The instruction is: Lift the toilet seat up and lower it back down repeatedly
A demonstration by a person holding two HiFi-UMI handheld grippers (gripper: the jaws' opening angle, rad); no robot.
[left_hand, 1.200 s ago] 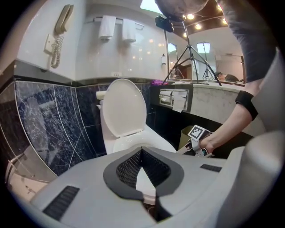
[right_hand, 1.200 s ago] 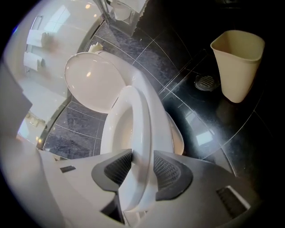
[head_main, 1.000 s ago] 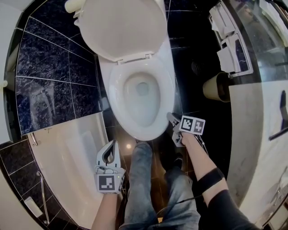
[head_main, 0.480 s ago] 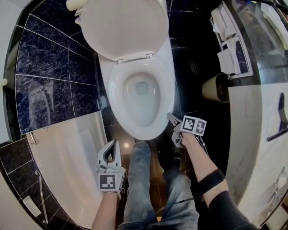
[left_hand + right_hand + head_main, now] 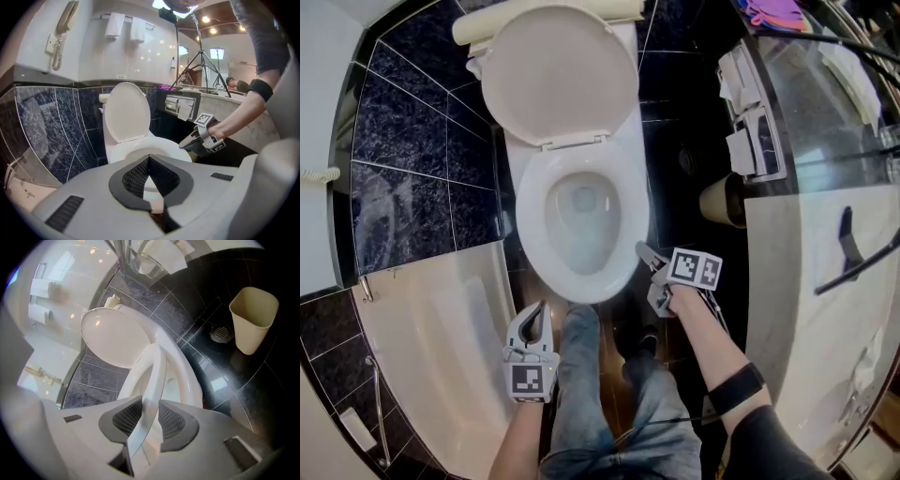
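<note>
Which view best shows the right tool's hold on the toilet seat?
The right gripper view. It looks straight along the right tool, whose jaws are closed on the rim of the toilet seat. The head view shows only the tool at the seat's front edge, with the contact hidden. The left gripper view shows it small and side-on.

Toilet seat [image 5: 154, 362]: near end hidden between right gripper [image 5: 150, 403] pads. Toilet bowl [image 5: 156, 144]: front hidden behind left gripper [image 5: 149, 158]. Cistern [image 5: 469, 31] behind bowl: largely covered by raised lid [image 5: 558, 75]. Waste bin [image 5: 720, 200] right of bowl: partly hidden by counter [image 5: 787, 262].
</note>
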